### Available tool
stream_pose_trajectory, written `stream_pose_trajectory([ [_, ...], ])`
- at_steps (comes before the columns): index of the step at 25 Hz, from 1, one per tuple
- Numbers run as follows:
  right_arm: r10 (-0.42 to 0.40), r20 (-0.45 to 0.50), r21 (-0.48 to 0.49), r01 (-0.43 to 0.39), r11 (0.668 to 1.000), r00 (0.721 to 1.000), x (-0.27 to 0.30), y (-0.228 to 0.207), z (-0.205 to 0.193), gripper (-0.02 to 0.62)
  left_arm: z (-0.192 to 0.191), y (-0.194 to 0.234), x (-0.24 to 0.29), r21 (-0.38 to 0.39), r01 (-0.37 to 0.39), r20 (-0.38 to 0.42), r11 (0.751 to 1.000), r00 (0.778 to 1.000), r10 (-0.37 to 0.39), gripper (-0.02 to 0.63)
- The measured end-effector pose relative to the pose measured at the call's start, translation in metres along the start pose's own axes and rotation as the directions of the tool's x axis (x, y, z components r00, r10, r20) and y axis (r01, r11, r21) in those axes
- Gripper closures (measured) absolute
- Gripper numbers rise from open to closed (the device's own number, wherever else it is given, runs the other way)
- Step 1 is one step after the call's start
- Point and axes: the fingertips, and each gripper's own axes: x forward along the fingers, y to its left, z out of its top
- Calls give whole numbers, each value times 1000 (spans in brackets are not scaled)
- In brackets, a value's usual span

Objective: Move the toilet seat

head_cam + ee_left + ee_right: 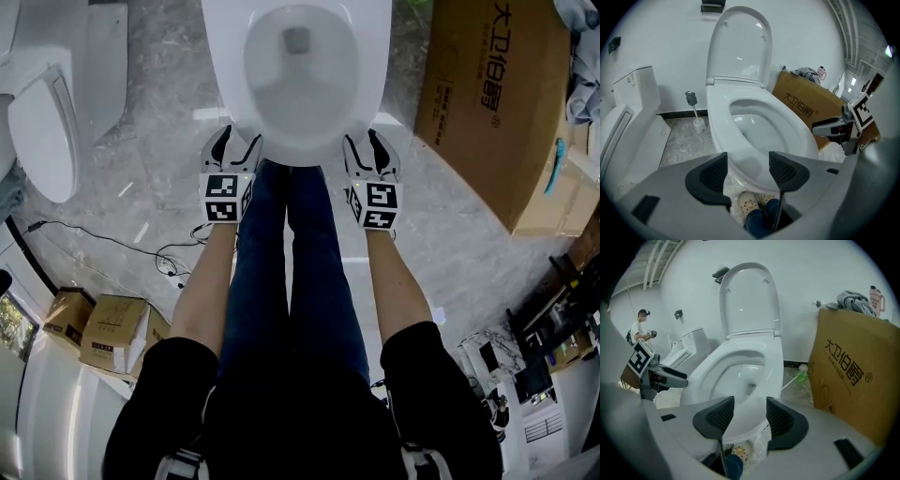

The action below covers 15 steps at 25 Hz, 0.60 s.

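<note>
Toilet seat lies flat on the white bowl with its lid raised upright behind it, as a person in blue jeans stands at the bowl's front. The left gripper and right gripper sit at the seat's front corners, each with jaws spread apart and clamping nothing, the seat's front rim showing in the gap between the pads. A printed cardboard box stands beside the toilet on the person's right.

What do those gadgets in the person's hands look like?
Each one, left gripper and right gripper, is a grey-white shell, two jaws lined with dark ribbed pads, and a cube of black-and-white square markers. The sleeves are short and black.
</note>
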Motion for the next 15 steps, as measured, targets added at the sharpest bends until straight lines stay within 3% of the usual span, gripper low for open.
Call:
stream_pose_trajectory([
  [6,18,-61,83,-13,996,998,6,-1,-17,318,-16,-3,6,-35,18,-47,999,999,-19,294],
  [15,67,-133,227,-35,973,989,14,4,-38,304,-27,-13,12,-71,84,-81,994,993,-89,278],
])
